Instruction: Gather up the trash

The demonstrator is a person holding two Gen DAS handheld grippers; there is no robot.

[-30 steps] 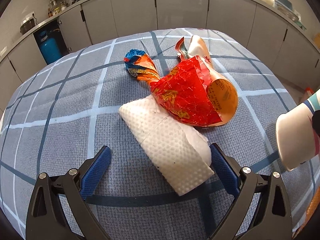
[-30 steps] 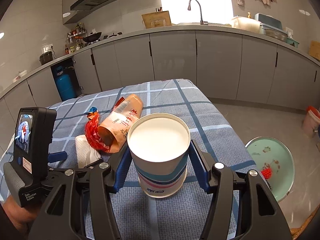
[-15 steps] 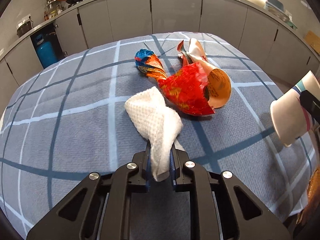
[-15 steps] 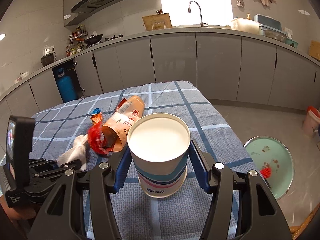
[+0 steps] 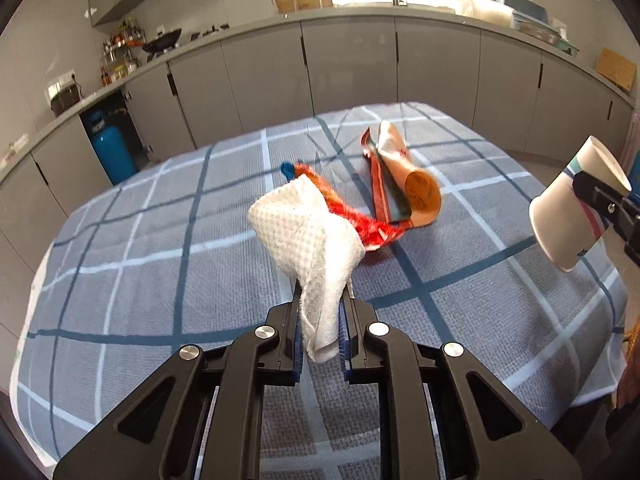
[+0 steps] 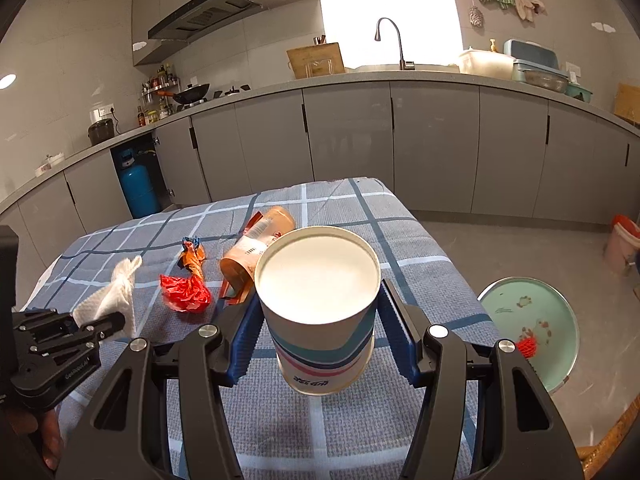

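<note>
My left gripper (image 5: 320, 312) is shut on a crumpled white paper towel (image 5: 308, 236), which hangs lifted off the checked tablecloth (image 5: 160, 248). From the right wrist view the same towel (image 6: 114, 300) shows at the left in that gripper (image 6: 116, 322). My right gripper (image 6: 318, 300) is shut on an upright white paper cup (image 6: 318, 304) with teal and pink bands, held above the table; the cup (image 5: 572, 220) appears tilted at the right edge. A red crinkled wrapper (image 6: 186, 290) and an orange-brown snack bag (image 6: 256, 250) lie on the cloth.
A pale green round tray (image 6: 532, 320) with red scraps sits on the floor to the table's right. Grey kitchen cabinets (image 6: 348, 136) run behind the table, with a blue gas cylinder (image 6: 138, 188) at the left. A pink bucket (image 6: 622, 240) stands at far right.
My left gripper closed on the paper towel and lifted it off the cloth, away from the wrappers. The right gripper kept hold of the cup and drifted slightly back.
</note>
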